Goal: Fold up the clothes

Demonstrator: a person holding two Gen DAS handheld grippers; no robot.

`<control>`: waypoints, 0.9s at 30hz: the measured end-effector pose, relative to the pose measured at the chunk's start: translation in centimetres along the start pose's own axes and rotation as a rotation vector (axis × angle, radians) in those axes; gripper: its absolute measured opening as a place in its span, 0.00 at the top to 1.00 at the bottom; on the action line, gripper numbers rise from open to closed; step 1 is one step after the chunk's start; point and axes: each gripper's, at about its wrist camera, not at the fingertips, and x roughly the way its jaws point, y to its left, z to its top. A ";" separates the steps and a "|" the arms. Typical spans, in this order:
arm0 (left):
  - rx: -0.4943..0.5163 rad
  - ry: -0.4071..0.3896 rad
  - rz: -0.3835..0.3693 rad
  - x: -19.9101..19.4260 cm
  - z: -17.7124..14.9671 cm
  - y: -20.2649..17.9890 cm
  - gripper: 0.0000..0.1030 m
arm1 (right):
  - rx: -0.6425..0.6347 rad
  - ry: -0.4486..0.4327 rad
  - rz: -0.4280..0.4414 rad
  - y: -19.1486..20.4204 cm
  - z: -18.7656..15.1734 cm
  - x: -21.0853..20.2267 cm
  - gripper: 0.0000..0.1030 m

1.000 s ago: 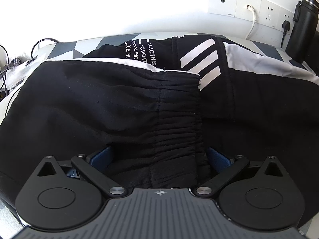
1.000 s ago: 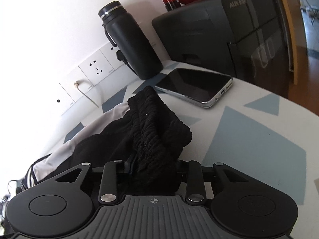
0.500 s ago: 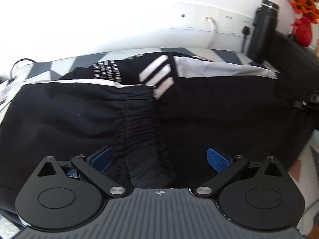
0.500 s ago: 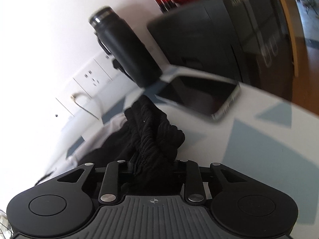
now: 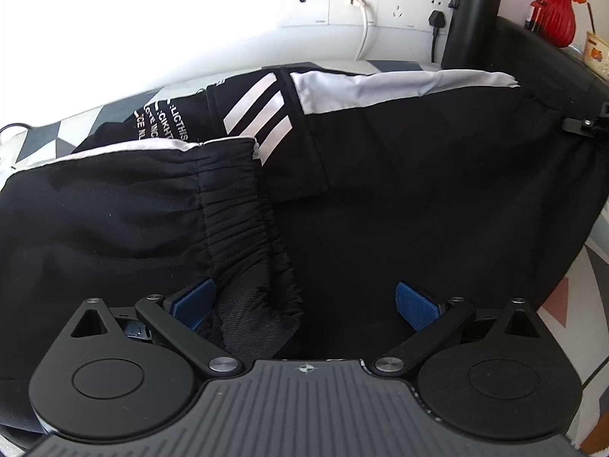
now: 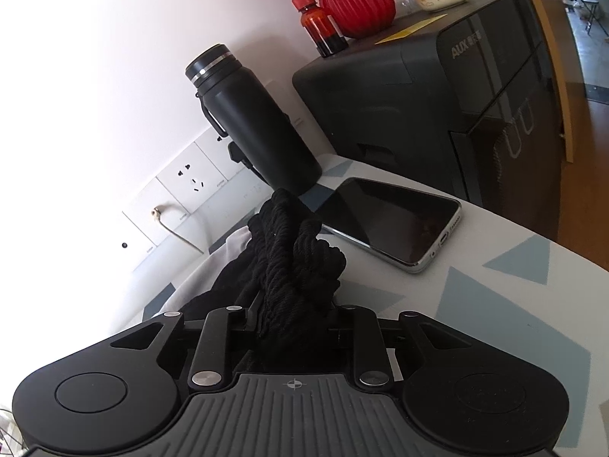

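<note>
Over the black trousers [image 5: 418, 198], left gripper [image 5: 304, 301] has spread its fingers; right gripper [image 6: 293, 312] still clenches the waistband [image 6: 293, 266].

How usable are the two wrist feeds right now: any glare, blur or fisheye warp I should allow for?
Left wrist: sharp; wall blown out white, black garment shows little fold detail, socket strip bows. Right wrist: sharp; wall overexposed at left, phone screen reflects faintly, cabinet leans from distortion.
</note>
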 end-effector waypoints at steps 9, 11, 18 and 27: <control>0.005 0.040 0.026 0.9 0.1 0.3 0.00 | -0.006 0.011 0.039 -0.3 0.1 -0.6 0.78; 0.024 0.054 0.039 0.9 0.3 0.1 0.00 | -0.022 0.014 0.047 -0.1 0.1 -0.8 0.78; -0.051 -0.045 -0.023 -2.5 1.1 2.2 0.00 | -0.048 0.001 0.087 0.9 -0.2 -2.1 0.78; -0.041 -0.055 -0.268 -4.0 0.7 4.4 0.00 | -0.091 -0.023 0.091 3.9 -0.9 -3.3 0.78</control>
